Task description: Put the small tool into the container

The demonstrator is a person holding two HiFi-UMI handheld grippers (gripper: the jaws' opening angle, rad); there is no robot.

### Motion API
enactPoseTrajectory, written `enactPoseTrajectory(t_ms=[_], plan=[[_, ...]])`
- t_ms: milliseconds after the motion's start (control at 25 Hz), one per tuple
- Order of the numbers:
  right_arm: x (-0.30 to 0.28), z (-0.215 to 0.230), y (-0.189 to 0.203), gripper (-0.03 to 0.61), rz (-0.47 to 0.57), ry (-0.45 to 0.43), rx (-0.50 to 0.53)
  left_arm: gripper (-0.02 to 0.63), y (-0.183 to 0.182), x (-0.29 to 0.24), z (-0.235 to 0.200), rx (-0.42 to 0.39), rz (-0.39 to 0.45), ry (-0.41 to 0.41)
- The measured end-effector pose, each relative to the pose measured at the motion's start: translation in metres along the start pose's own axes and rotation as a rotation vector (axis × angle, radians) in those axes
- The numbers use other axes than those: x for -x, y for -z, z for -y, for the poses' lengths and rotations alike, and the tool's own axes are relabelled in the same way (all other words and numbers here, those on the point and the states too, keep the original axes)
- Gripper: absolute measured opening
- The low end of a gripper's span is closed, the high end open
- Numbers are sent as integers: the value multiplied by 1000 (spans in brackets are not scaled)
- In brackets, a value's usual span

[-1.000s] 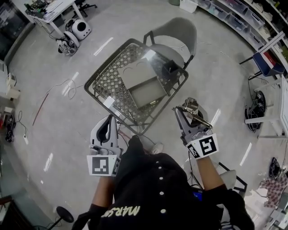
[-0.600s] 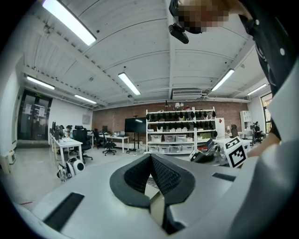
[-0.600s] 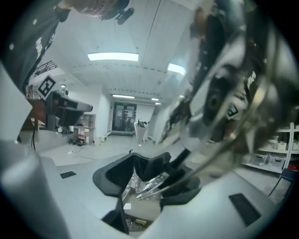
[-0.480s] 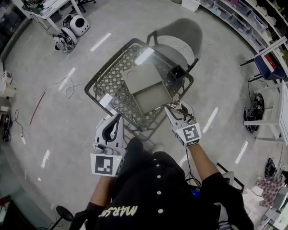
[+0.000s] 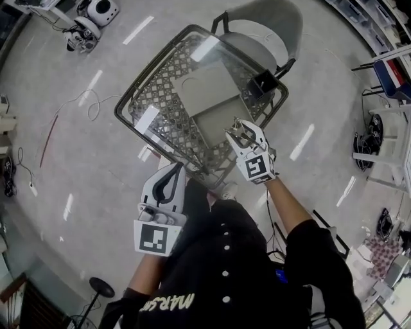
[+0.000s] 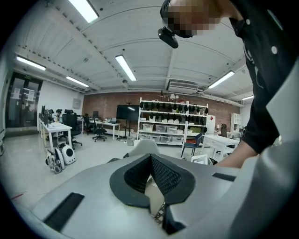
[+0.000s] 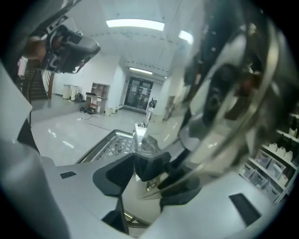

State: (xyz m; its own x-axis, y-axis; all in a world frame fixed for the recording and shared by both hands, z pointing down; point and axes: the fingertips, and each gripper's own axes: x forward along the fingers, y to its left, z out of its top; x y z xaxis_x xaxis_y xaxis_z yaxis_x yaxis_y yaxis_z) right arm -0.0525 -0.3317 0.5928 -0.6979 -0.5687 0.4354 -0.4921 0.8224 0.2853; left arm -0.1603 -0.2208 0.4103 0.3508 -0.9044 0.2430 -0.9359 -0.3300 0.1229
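Observation:
In the head view my right gripper (image 5: pixel 236 128) is shut on a small shiny metal tool (image 5: pixel 240 132), held over the near right part of the glass-topped lattice table (image 5: pixel 148 90). A small black open container (image 5: pixel 264 81) stands by the table's far right corner, beyond the gripper and apart from it. The right gripper view shows the tool (image 7: pixel 233 93) large and blurred, rising from between the pads (image 7: pixel 112 175). My left gripper (image 5: pixel 169 180) hangs close to my body, short of the table's near corner. Its pads (image 6: pixel 163 175) meet with nothing between them.
A flat grey open box (image 5: pixel 209 103) lies in the table's middle, and a white label (image 5: pixel 146 119) near its left edge. A grey chair (image 5: pixel 266 26) stands behind the table. White machines (image 5: pixel 90 19) and cables (image 5: pixel 90 109) lie on the floor at left, shelving and a blue chair (image 5: pixel 395 74) at right.
The right gripper has carried the tool forward and to the left, from beside the table to over its near right part. The left gripper has stayed near my body.

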Motion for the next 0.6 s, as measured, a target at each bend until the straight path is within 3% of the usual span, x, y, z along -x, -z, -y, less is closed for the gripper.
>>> enactPoseTrajectory(t_ms=[360,600], plan=[[-73,-12,74,196,-158,-55,234,20,55,-36,6,37,-103,66],[-109,-16,118,196,-272,-79,373,20,80,-51,0,70,-149,60]])
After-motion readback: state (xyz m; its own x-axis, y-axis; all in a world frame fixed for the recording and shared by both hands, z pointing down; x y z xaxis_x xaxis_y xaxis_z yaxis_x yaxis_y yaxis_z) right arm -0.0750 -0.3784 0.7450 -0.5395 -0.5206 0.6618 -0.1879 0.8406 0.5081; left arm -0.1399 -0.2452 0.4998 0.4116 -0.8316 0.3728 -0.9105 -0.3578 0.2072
